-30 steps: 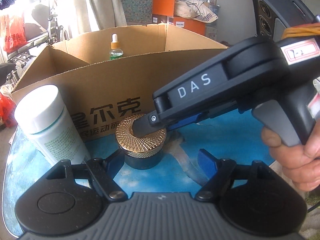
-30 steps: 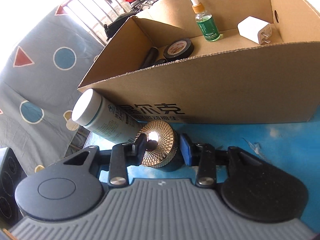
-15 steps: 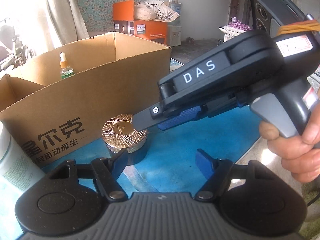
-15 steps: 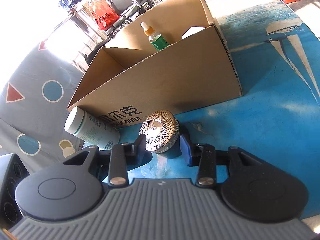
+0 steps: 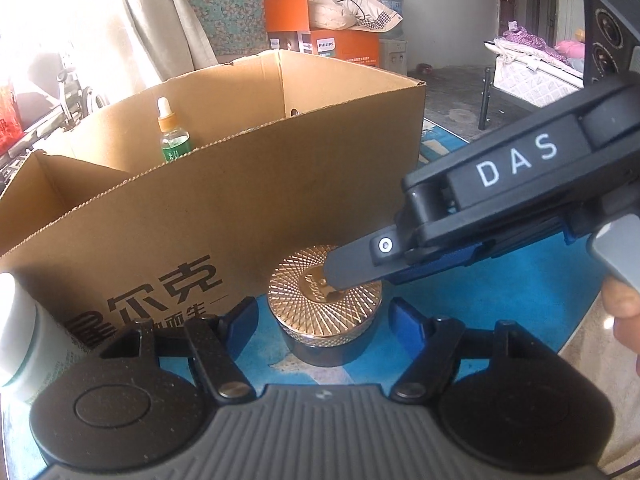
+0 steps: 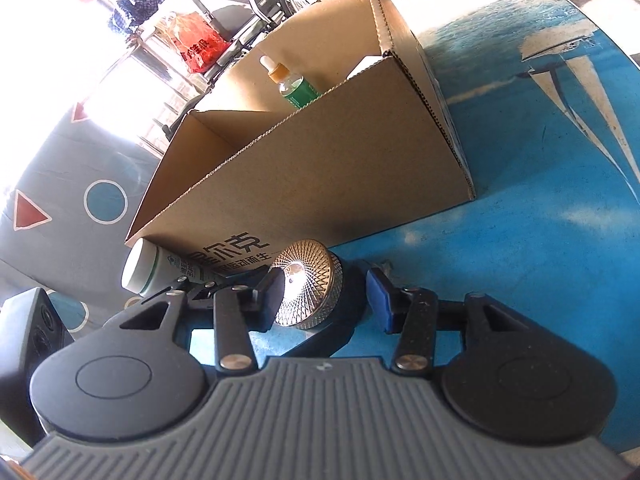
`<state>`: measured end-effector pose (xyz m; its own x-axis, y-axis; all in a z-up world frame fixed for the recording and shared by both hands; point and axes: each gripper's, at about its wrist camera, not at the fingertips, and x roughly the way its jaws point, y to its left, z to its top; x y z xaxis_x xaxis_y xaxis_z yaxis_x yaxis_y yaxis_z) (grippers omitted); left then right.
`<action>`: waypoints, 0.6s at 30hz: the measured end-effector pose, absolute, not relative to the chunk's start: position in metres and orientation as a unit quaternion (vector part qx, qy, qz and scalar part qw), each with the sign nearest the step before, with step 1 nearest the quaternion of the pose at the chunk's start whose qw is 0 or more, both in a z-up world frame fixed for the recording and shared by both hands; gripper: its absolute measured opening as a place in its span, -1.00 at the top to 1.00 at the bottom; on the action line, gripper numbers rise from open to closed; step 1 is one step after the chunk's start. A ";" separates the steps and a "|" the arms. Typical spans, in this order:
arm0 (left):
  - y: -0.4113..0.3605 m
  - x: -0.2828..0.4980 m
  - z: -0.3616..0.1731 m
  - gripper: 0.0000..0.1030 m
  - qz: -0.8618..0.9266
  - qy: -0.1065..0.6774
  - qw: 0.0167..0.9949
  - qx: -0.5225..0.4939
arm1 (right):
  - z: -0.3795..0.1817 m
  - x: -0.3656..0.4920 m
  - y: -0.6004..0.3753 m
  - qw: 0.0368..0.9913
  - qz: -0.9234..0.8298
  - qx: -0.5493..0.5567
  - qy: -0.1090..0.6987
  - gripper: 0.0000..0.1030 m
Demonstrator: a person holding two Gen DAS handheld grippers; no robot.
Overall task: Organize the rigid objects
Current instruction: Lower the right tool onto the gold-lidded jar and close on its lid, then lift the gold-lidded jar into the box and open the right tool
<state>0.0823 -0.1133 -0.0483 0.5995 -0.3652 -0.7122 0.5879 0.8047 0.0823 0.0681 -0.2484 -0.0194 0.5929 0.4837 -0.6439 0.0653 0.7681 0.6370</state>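
Note:
A round jar with a patterned gold lid stands on the blue table just in front of the cardboard box. My left gripper is open, its blue fingers either side of the jar and apart from it. My right gripper is open around the same jar, coming from the right; in the left wrist view its finger lies over the lid. A green dropper bottle stands inside the box.
A white-capped bottle lies against the box's front left corner, beside the jar. The box holds a white item at its right end. The blue table extends to the right. Room clutter lies beyond.
The left gripper has come closer, so the jar now sits between its fingers. The right gripper's jaws have widened a little around the jar. The jar stays on the table.

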 end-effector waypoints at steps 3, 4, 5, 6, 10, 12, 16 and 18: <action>-0.115 0.089 -0.050 -0.31 -0.269 0.362 0.881 0.146 | -0.024 0.072 -0.247 0.833 0.125 0.318 0.436 0.14; -0.114 0.090 -0.050 -0.31 -0.267 0.362 0.882 0.142 | -0.026 0.074 -0.247 0.832 0.123 0.318 0.438 0.14; -0.114 0.092 -0.051 -0.31 -0.265 0.363 0.882 0.139 | -0.027 0.075 -0.246 0.831 0.123 0.320 0.438 0.13; -0.114 0.094 -0.051 -0.31 -0.264 0.365 0.882 0.137 | -0.028 0.076 -0.246 0.830 0.124 0.323 0.437 0.12; -0.115 0.099 -0.053 -0.11 -0.268 0.374 0.878 0.131 | -0.030 0.077 -0.241 0.831 0.128 0.324 0.434 0.10; -0.117 0.098 -0.053 -0.11 -0.264 0.376 0.879 0.129 | -0.029 0.077 -0.240 0.833 0.128 0.320 0.432 0.10; -0.118 0.096 -0.052 -0.11 -0.261 0.378 0.879 0.126 | -0.026 0.073 -0.238 0.839 0.126 0.310 0.429 0.12; -0.119 0.093 -0.051 -0.10 -0.260 0.379 0.879 0.128 | -0.024 0.072 -0.237 0.838 0.126 0.311 0.430 0.16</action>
